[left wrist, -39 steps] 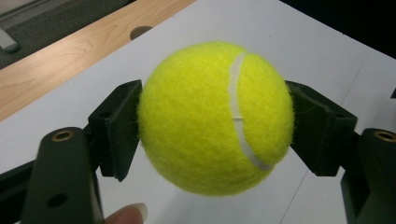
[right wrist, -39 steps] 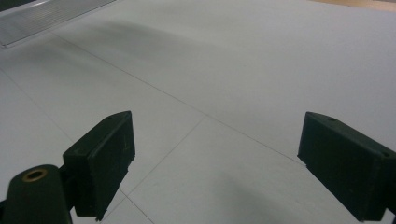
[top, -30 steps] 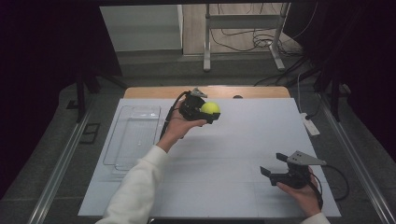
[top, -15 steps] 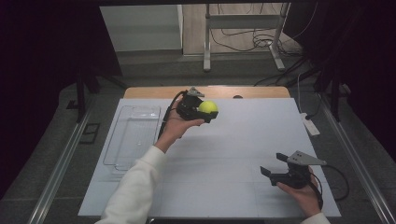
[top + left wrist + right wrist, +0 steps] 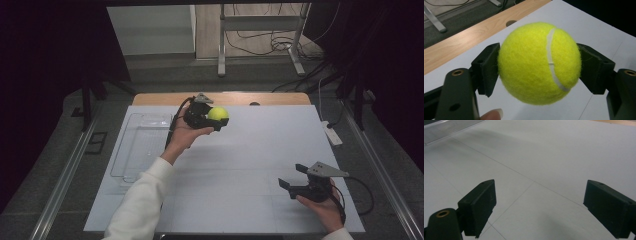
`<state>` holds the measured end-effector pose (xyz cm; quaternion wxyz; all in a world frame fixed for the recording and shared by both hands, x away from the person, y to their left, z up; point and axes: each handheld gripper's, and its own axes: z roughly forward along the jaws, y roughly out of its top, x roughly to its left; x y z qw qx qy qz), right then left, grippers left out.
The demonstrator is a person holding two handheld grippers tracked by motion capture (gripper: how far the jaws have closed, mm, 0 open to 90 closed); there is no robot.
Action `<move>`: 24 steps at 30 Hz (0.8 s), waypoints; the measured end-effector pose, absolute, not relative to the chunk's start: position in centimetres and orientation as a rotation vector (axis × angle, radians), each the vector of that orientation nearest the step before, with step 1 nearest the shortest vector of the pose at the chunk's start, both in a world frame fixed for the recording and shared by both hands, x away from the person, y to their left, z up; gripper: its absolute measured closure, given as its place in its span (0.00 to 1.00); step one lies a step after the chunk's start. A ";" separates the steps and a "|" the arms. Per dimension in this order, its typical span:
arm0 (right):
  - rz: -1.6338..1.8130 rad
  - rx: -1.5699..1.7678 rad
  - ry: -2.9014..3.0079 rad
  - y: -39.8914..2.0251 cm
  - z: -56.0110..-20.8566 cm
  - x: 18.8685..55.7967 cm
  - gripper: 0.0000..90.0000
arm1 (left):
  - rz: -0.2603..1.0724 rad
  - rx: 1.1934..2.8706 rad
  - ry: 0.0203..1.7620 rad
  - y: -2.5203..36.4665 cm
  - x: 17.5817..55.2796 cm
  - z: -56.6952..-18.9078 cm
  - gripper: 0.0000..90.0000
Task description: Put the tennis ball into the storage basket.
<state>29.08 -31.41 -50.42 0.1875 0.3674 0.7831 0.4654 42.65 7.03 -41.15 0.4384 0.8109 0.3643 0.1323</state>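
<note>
The tennis ball (image 5: 539,62) is round, so it has no long axis; its white seam (image 5: 551,60) runs from the top down towards the lower right in the left gripper view, curving across the face turned to the camera; the felt is bright yellow-green, fuzzy at the outline, and unmarked apart from that seam. The left gripper (image 5: 216,118) has its two black jaws pressed against opposite sides of the ball, open about as wide as the ball, holding it clear of the white sheet (image 5: 260,150); a fingertip (image 5: 492,115) shows at the bottom edge of that view. Taking the clear plastic tray (image 5: 141,145) as landmark: the ball hangs just beyond the tray's far right corner, above the sheet near the wooden table edge (image 5: 165,98); the right gripper (image 5: 297,178) sits well apart from the tray, at the near right of the sheet, its jaws spread wide with nothing between them, low over the bare sheet. Against the frame a second ago, the left hand (image 5: 186,135) and ball have drifted slightly towards the far edge; the right gripper has kept its place.
</note>
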 end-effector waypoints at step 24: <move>1.304 1.038 2.206 -31.3 -50.5 29.1 0.13 | 0.362 1.983 0.920 8.9 42.0 -40.5 0.29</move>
